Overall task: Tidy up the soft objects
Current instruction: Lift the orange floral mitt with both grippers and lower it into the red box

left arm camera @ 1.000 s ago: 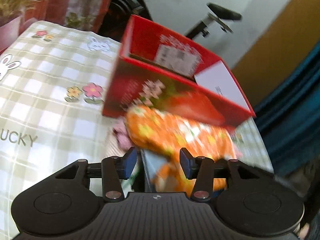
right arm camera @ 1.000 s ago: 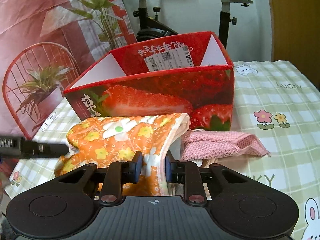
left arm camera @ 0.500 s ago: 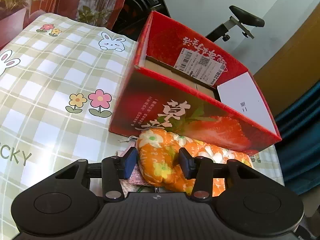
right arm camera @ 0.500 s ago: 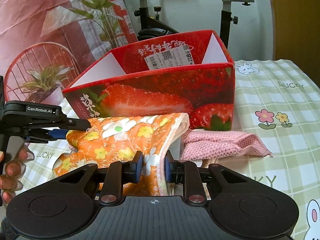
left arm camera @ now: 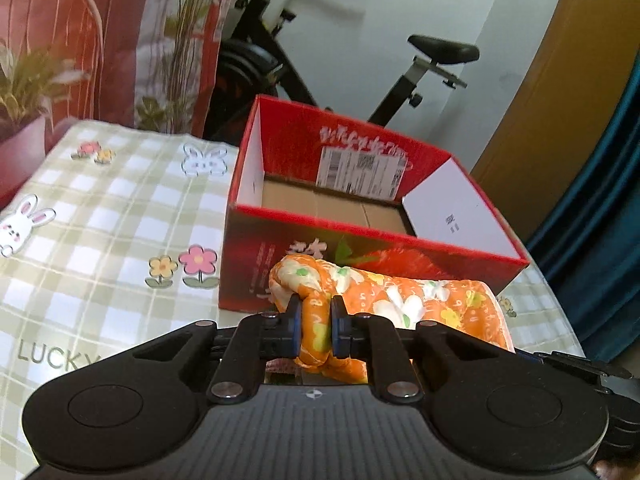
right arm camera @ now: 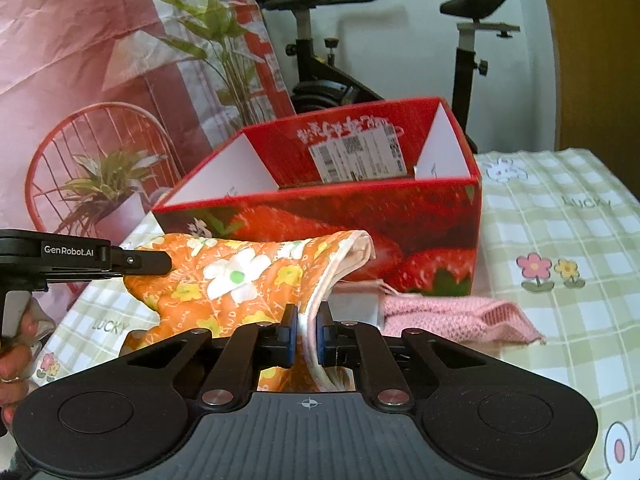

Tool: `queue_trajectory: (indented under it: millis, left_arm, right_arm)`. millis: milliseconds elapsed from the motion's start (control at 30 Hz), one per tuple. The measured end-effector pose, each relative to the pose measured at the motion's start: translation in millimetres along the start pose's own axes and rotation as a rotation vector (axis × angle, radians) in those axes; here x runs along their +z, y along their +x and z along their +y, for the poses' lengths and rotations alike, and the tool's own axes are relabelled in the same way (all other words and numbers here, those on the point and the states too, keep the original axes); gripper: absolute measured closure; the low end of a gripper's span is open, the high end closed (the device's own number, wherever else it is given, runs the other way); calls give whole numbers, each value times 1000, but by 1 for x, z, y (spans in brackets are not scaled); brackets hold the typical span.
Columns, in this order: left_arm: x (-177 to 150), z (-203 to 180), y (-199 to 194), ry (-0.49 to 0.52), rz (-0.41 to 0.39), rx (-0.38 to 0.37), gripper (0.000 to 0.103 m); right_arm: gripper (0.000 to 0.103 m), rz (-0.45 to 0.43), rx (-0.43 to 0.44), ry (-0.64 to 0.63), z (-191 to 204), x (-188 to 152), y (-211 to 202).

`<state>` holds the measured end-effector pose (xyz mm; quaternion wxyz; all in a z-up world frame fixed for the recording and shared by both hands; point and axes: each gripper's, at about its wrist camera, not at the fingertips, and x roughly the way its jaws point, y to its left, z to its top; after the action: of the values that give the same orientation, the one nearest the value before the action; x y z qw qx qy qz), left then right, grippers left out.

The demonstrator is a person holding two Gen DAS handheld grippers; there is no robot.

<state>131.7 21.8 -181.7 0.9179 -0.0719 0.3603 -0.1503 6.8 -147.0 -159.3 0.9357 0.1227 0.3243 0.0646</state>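
Observation:
An orange flowered oven mitt (left arm camera: 404,300) hangs stretched between both grippers, just in front of the red strawberry box (left arm camera: 360,240). My left gripper (left arm camera: 313,326) is shut on the mitt's fingertip end. My right gripper (right arm camera: 307,334) is shut on the mitt's white-edged cuff (right arm camera: 328,276). The mitt (right arm camera: 240,276) is lifted to about the height of the box's front wall (right arm camera: 360,216). The left gripper (right arm camera: 120,260) shows at the left of the right wrist view. A pink knitted cloth (right arm camera: 460,316) lies on the table beside the box. The box is open, with a bare cardboard floor.
The table has a green checked cloth with flowers and rabbits (left arm camera: 100,220). An exercise bike (left arm camera: 420,72) and a red plant-print backdrop (right arm camera: 80,80) stand behind the table. A dark blue curtain (left arm camera: 600,240) hangs at the right.
My left gripper has shut on the mitt's end, having been open around it. Both grippers have raised the mitt off the table in front of the box.

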Motion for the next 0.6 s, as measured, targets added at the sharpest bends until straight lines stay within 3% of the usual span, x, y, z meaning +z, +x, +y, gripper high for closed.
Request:
queue_trajectory:
  millis: [400, 600]
  left_arm:
    - [27, -20, -47, 60, -155, -20, 89]
    - [42, -28, -51, 68, -200, -25, 88]
  right_arm:
    - [95, -109, 19, -77, 15, 34, -32]
    - [95, -148, 24, -111, 15, 60, -42]
